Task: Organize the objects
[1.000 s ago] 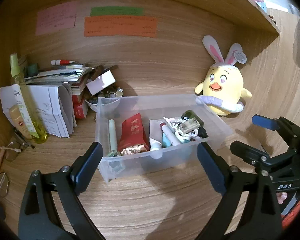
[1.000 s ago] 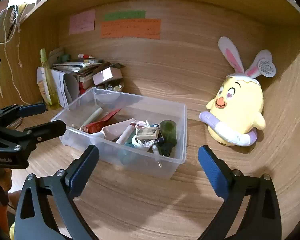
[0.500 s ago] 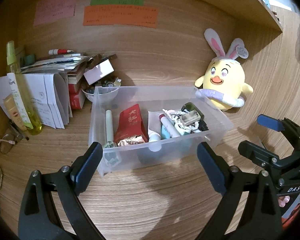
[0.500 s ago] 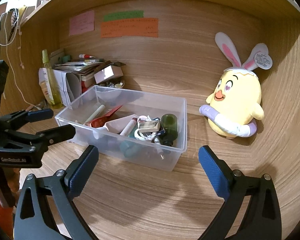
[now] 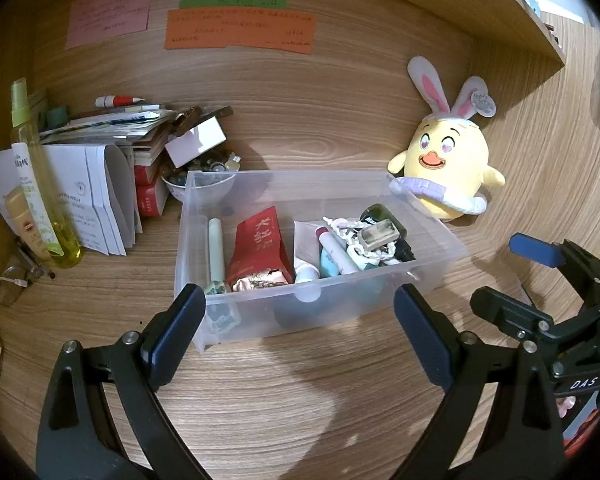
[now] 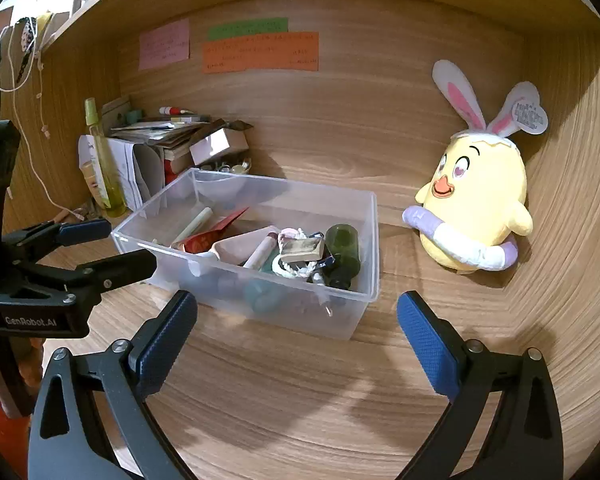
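A clear plastic bin [image 5: 260,316] [image 6: 356,312] stands on the wooden desk and holds several small items: a red packet [image 5: 258,244], a pale green tube [image 5: 216,252], a dark green bottle [image 6: 342,244], a small box on white cord [image 6: 302,250]. My left gripper [image 5: 300,340] is open and empty just in front of the bin's near wall. My right gripper [image 6: 296,332] is open and empty, in front of the bin's right end. Each gripper shows in the other's view: the right one [image 5: 540,284] and the left one [image 6: 92,248].
A yellow chick plush with bunny ears [image 5: 446,168] [image 6: 476,204] sits right of the bin against the back wall. At the left stand a yellow spray bottle [image 5: 40,200], papers and books [image 5: 100,184], a bowl of small things [image 5: 204,176]. Sticky notes [image 5: 240,32] hang on the wall.
Both grippers have drawn back a little from the bin and stayed open. The bin and its contents have not moved.
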`<state>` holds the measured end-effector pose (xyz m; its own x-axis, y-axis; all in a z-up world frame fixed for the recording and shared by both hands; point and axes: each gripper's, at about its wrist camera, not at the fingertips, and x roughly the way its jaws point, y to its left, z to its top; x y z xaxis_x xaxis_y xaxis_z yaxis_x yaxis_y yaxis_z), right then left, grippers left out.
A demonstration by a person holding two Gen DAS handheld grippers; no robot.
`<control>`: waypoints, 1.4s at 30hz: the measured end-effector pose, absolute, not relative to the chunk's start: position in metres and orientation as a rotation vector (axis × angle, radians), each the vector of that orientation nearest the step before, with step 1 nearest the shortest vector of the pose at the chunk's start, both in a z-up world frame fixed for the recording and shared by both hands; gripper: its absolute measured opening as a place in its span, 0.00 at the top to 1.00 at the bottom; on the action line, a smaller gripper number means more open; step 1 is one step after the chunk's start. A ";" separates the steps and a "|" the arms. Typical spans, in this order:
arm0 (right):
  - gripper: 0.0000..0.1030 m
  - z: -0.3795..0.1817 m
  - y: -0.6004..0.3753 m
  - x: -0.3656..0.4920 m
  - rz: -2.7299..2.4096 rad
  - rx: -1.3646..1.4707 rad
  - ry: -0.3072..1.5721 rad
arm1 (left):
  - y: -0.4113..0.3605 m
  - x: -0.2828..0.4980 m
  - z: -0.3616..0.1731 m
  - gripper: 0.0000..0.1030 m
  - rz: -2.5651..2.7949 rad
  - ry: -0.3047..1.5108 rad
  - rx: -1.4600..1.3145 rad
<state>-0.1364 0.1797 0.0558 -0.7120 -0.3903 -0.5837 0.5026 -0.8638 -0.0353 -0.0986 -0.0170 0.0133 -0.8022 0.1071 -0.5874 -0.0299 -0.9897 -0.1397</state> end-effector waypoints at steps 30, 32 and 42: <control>0.03 0.057 0.178 -0.133 -2.509 0.793 0.260 | -0.017 -0.093 0.013 0.07 2.912 -0.197 -0.958; 0.03 0.056 0.178 -0.133 -2.511 0.794 0.258 | -0.017 -0.092 0.013 0.06 2.914 -0.197 -0.959; 0.03 0.056 0.178 -0.133 -2.514 0.800 0.255 | -0.017 -0.093 0.012 0.06 2.910 -0.200 -0.963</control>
